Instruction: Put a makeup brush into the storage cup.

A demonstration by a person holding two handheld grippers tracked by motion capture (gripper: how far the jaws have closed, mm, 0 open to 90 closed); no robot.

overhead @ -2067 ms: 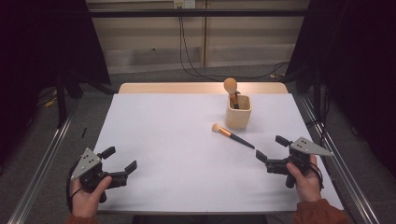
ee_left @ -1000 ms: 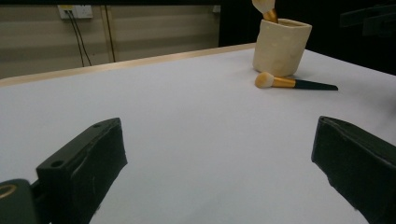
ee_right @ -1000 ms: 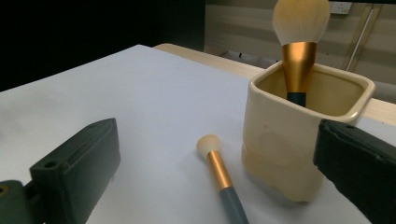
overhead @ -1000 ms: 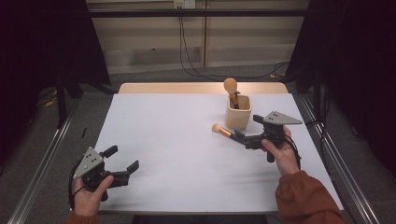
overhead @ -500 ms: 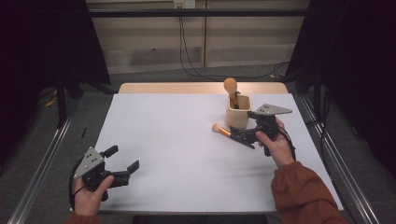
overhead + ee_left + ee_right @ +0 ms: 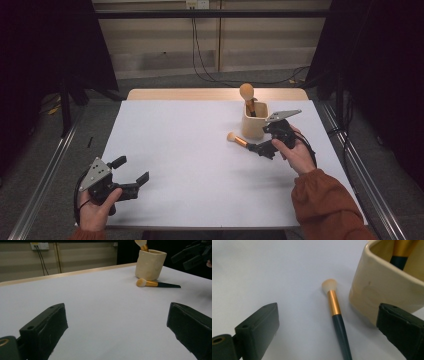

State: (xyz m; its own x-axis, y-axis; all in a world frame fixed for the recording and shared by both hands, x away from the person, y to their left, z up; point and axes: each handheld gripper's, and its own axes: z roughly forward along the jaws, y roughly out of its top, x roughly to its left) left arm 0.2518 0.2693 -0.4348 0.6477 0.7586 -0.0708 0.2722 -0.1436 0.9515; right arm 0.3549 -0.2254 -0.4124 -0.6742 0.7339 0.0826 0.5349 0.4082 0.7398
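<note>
White tabletop (image 6: 190,165): a makeup brush (image 6: 336,315) is seen lying flat beside a cream cup (image 6: 254,121).

Its pale tip, gold ferrule and dark handle are framed between the spread right gripper (image 6: 264,148); the left gripper (image 6: 131,175) is held spread, well apart.

The brush (image 6: 338,322) handle's end runs off frame.

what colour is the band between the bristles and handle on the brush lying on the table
Gold, or metallic orange, on the brush; it shows best in the right gripper view.
</note>
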